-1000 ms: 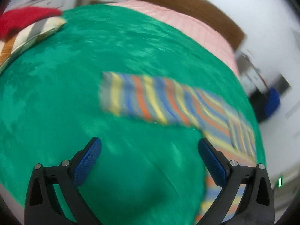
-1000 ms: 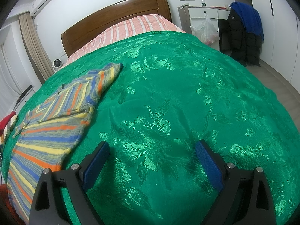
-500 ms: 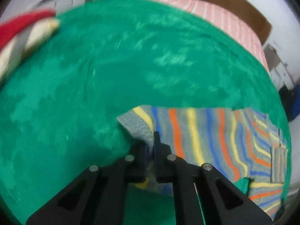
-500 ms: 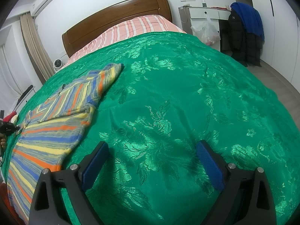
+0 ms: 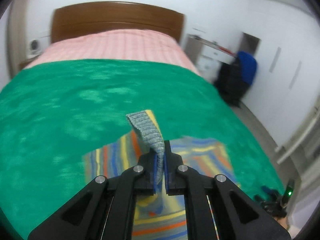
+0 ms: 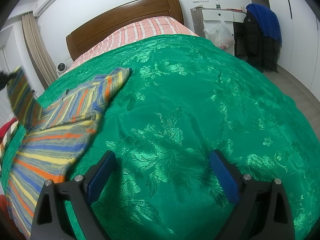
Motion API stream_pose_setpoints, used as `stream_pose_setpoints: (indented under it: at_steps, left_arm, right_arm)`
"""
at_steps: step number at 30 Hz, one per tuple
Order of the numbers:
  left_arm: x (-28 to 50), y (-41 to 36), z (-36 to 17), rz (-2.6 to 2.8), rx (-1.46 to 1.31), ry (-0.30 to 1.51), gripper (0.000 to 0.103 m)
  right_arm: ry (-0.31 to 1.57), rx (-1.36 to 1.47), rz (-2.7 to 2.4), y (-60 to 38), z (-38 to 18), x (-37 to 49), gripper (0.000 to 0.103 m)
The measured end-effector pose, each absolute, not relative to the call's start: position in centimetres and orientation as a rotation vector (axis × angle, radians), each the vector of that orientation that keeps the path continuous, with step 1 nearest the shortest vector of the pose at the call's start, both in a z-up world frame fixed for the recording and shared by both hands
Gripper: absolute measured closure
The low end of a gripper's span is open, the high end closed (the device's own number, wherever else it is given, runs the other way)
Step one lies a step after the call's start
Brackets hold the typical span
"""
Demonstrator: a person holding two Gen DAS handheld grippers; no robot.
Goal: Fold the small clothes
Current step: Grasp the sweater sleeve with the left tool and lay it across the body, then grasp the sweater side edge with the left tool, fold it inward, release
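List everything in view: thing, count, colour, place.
Striped knit sweater: one, blue, orange, yellow and grey, left part of the bed, one cuff lifted.
Green satin bedspread: one, green, over the bed.
Striped pink sheet: one, pink and white, head of the bed.
Wooden headboard: one, brown, against the wall.
Blue garment: one, over a dark jacket, right wall.
White plastic bag: one, hanging by the desk.
Left gripper: black, shut on the sweater's cuff.
Right gripper: black with blue pads, open, above the bedspread.
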State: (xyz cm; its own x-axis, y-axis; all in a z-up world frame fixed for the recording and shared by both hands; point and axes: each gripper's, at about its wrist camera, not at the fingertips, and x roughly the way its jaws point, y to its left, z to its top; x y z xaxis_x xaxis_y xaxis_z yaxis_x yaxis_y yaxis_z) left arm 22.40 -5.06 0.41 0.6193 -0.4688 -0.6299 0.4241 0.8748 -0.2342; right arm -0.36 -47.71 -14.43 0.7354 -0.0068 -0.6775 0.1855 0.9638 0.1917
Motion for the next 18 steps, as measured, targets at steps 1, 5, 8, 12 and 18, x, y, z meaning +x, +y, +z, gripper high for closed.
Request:
stream_pose_setpoints:
  at_steps: [1, 5, 8, 12, 18]
  left_arm:
    - [22.5, -7.5, -0.9, -0.535, -0.046, 0.774, 0.091]
    - [24.0, -9.1, -5.1, -0.557, -0.185, 0.946, 0.034]
    - [26.0, -4.4, -6.1, -0.501, -0.398, 0.976, 0.034]
    - [28.0, 1.5, -6.6, -0.323, -0.305, 0.997, 0.038]
    - [28.8, 3.3, -12.2, -0.290, -0.171, 1.168, 0.044]
  right_arm:
    - [0.739, 0.254, -0.107, -47.7, -14.4, -0.4, 0.009]
    - [0.739, 0.255, -0.106, -47.7, -14.4, -0.3, 0.009]
    - [0.735, 0.259, -0.103, -47.8, -14.4, -0.4, 0.009]
    - [0.722, 0.272, -0.093, -48.1, -14.5, -0.6, 0.009]
    - [0.721, 0.264, -0.097, -48.1, -14.5, -0.6, 0.009]
